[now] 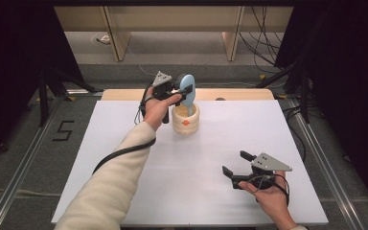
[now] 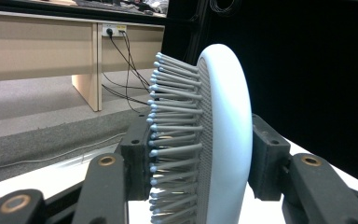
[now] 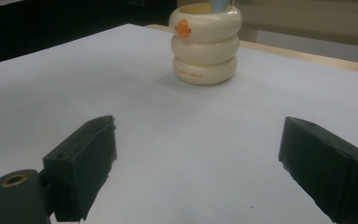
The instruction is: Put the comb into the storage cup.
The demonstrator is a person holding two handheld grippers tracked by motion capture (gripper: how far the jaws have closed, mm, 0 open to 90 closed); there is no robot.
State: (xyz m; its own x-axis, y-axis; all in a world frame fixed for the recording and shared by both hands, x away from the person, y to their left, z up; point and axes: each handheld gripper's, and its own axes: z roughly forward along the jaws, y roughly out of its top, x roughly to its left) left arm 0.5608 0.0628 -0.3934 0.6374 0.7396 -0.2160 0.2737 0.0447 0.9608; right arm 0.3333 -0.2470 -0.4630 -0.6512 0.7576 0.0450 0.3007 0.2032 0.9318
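Observation:
A pale blue hairbrush stands upright with its handle down inside a cream ringed holder at the far middle of the white table. My left gripper is shut on the brush head. In the left gripper view the brush sits between the two black pads, bristles against one pad, smooth back against the other. My right gripper rests low near the front right, open and empty. In the right gripper view the holder, marked with an orange duck, stands ahead.
A wooden strip runs along the table's far edge. Beyond it are wooden desk legs and loose cables on the floor. Metal rails flank the table.

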